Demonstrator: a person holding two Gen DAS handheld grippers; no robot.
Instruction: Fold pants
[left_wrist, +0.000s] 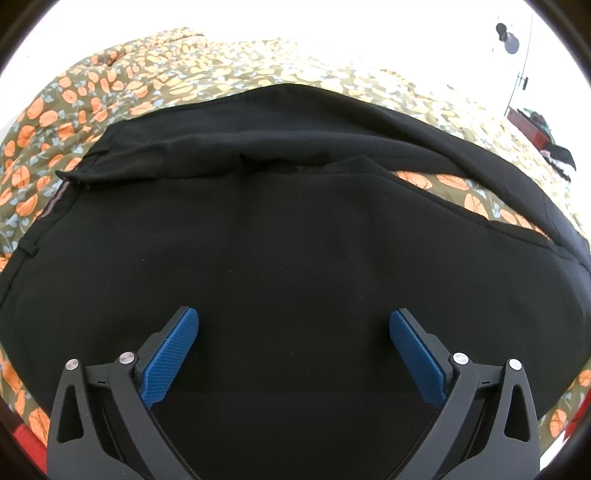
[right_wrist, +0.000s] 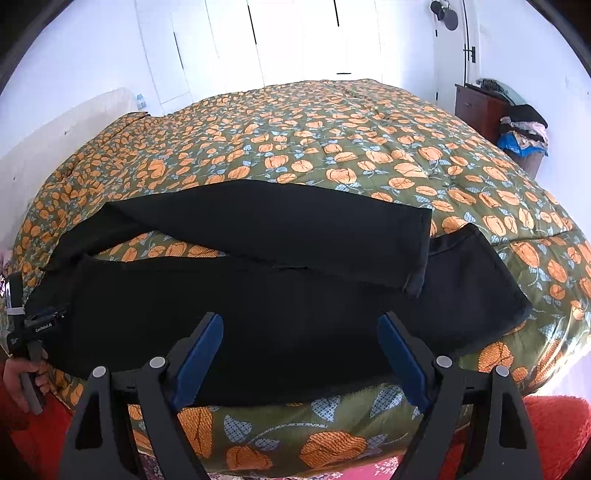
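Left wrist view: the left tongs (left_wrist: 293, 323) stand wide apart with nothing between the blue pads (left_wrist: 170, 356), poised just above the black pants (left_wrist: 295, 240). The garment fills most of this view. Its waistband end (left_wrist: 55, 195) lies at the left, and a wedge of the floral bedspread (left_wrist: 476, 199) shows between the two legs at the right.

Right wrist view: the right tongs (right_wrist: 300, 326) are likewise spread open and empty, positioned over the near edge of the pants (right_wrist: 258, 332). The pants lie flat across the near part of the bed, on the bedspread (right_wrist: 332, 147), running left to right. The far leg (right_wrist: 295, 229) angles across and its hem (right_wrist: 419, 254) overlaps the near leg (right_wrist: 461, 295), whose hem end lies at the right. A strip of bedspread is visible between the legs at the left. The near edge of the garment sits close to the near edge of the bed.

At the far left of this view, the left tool (right_wrist: 26, 325) is held by a hand (right_wrist: 22, 380) beside the waistband area. A dark cabinet (right_wrist: 480, 107) stands against the far right wall, with a heap of clothes (right_wrist: 524, 129) beside it. White closet doors (right_wrist: 295, 40) line the far wall. Red carpet (right_wrist: 554, 432) shows at the near right.
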